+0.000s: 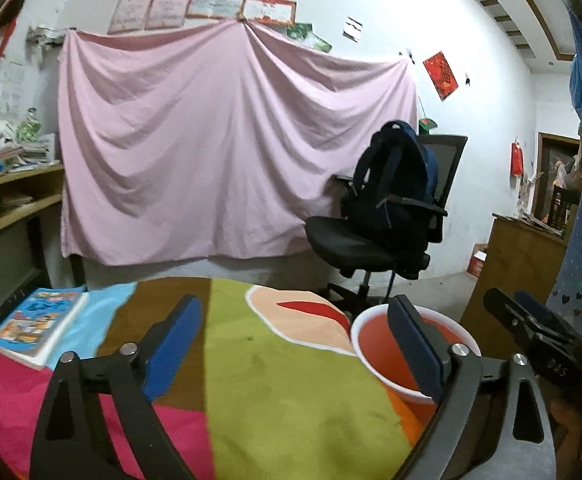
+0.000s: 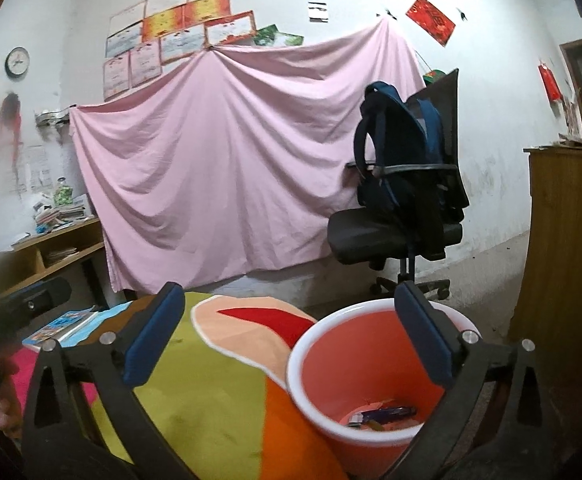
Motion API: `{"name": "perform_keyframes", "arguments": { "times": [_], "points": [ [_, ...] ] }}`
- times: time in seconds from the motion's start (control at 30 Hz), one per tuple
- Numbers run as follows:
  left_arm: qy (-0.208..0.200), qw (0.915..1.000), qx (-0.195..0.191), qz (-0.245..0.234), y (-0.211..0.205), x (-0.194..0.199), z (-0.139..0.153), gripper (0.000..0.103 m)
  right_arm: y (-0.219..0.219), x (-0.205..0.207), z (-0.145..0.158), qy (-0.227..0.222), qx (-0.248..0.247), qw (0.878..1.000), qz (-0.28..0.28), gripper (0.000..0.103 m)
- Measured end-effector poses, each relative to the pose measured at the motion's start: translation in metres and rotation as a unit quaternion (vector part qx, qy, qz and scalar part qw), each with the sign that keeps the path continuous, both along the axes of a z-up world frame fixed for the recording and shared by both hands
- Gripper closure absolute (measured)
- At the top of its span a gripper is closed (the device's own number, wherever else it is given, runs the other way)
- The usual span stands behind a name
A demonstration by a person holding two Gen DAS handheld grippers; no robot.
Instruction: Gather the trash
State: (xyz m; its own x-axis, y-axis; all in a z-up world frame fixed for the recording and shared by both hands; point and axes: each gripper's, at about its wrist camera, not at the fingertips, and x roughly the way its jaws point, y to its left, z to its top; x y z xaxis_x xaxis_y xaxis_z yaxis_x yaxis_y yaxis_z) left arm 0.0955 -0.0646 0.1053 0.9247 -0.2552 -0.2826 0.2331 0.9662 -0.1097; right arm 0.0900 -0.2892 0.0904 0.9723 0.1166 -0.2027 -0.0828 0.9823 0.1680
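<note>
the trash (image 2: 383, 416) lies at the bottom of a red bin (image 2: 355, 364) with a white rim; in the right wrist view some small pieces show there, one dark blue wrapper and some pale scraps, but they are too blurred to name more exactly. the bin stands just beside the edge of a table covered with a colourful cloth (image 2: 219, 404) in green, orange, pink, brown and peach patches. the right gripper (image 2: 291, 340) is released, its two blue pads wide apart, and nothing is between them; its right finger shows in front of the bin's opening, its left finger above the cloth. the left gripper (image 1: 295, 344) is also released and empty, with its jaws spread wide; in the left wrist view its right finger stands in front of the bin (image 1: 375, 344), and the other gripper appears at the far right edge. a book (image 1: 37, 326) with a blue cover lies on the cloth at the left side, well apart from the bin. behind the table a pink sheet (image 1: 227, 148) hangs on the white wall, under a row of certificates (image 1: 219, 0). a black office chair (image 1: 375, 240) stands on the floor near the sheet with a dark blue backpack (image 1: 395, 184) resting on its seat. a wooden shelf (image 1: 15, 200) with papers is at the left, and a wooden cabinet (image 2: 567, 248) at the right.
</note>
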Motion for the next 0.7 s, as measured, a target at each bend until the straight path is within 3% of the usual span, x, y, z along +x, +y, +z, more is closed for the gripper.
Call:
{"name": "perform_keyframes", "arguments": {
  "times": [0.2, 0.3, 0.7],
  "points": [
    [-0.004, 1.0, -0.002, 0.008, 0.021, -0.035, -0.002, 0.011, 0.021, -0.034, 0.004, -0.011, -0.008, 1.0, 0.005, 0.0],
    [-0.004, 0.9999, -0.002, 0.014, 0.029, -0.052, -0.005, 0.002, 0.029, -0.051, 0.006, -0.019, -0.011, 1.0, 0.007, 0.0],
    [-0.003, 0.9994, -0.009, 0.034, 0.055, -0.099, -0.028, 0.002, 0.054, -0.104, -0.008, -0.034, -0.017, 0.999, 0.011, 0.0]
  ]
}}
